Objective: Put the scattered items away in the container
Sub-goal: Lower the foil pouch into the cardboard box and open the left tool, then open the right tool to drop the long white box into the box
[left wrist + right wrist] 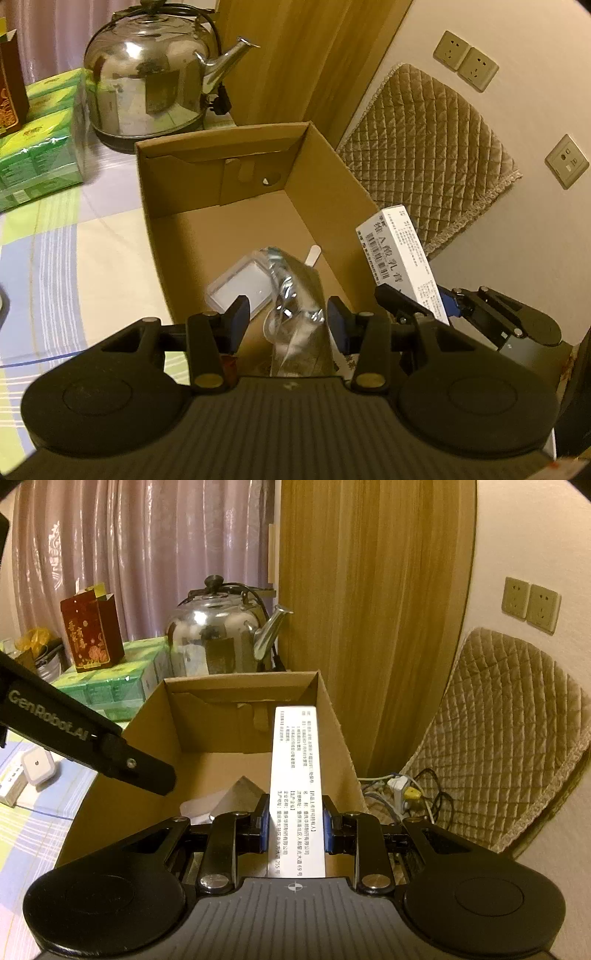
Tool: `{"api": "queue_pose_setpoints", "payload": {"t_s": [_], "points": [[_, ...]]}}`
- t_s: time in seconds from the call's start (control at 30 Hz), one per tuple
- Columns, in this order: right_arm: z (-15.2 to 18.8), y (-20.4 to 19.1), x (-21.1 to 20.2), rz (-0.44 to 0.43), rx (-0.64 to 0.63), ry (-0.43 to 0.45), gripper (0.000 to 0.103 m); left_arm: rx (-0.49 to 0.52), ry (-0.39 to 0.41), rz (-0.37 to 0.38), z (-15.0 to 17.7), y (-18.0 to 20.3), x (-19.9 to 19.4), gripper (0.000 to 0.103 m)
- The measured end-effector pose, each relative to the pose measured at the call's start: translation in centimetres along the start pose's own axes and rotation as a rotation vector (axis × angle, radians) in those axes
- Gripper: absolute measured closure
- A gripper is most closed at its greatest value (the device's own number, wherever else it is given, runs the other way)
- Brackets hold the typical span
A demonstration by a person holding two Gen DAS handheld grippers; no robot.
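The open cardboard box stands on the checked tablecloth, and it already holds a small clear plastic case on its floor. A crinkled clear plastic bag hangs between the blue pads of the left gripper; the pads stand apart on either side of it and do not seem to press it, so the bag looks released or nearly so over the box's near end. The right gripper is clamped on a long white medicine carton, which juts out toward 12 o'clock over the box's right wall and is not yet inside.

So I judge the job partly done: one item in, the bag going in, the carton next. In the right wrist view a small white square gadget and a flat white packet lie on the cloth at 9 o'clock from the box, still to be gathered.

The carton carries a barcode and rows of Chinese print, too small to read surely. The left gripper's arm reads "GenRobot.AI". At 11 o'clock sit a steel kettle, green tissue packs and a red gift bag with gold characters.
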State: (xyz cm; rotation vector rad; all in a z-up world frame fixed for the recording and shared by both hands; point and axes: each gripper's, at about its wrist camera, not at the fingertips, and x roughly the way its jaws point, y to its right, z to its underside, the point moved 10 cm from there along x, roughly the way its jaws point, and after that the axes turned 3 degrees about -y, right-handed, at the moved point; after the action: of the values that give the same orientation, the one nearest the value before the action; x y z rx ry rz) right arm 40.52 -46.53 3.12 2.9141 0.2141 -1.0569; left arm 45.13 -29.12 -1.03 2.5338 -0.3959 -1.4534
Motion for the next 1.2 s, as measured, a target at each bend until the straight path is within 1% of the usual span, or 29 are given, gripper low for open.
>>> {"api": "queue_pose_setpoints", "payload": {"t_s": [0.4, 1.07, 1.1, 1.17, 1.2], "points": [[0.1, -0.9, -0.4, -0.006, -0.01, 0.0, 0.08, 0.071, 0.036, -0.038, 0.9, -0.8, -2.3, 0.058], [-0.4, -2.1, -0.5, -0.007, -0.025, 0.004, 0.079, 0.122, 0.028, -0.061, 2.6, -1.8, -3.3, 0.052], [-0.4, -2.1, -0.4, -0.004, -0.026, 0.003, 0.079, 0.13, 0.025, -0.063, 2.7, -1.8, -3.3, 0.052], [-0.5, -2.0, -0.4, 0.004, -0.026, 0.006, 0.071, 0.144, 0.025, -0.066, 2.8, -1.8, -3.4, 0.051], [-0.5, -1.9, -0.4, 0.007, -0.023, 0.008, 0.06, 0.148, 0.026, -0.066, 2.9, -1.9, -3.5, 0.049]]}}
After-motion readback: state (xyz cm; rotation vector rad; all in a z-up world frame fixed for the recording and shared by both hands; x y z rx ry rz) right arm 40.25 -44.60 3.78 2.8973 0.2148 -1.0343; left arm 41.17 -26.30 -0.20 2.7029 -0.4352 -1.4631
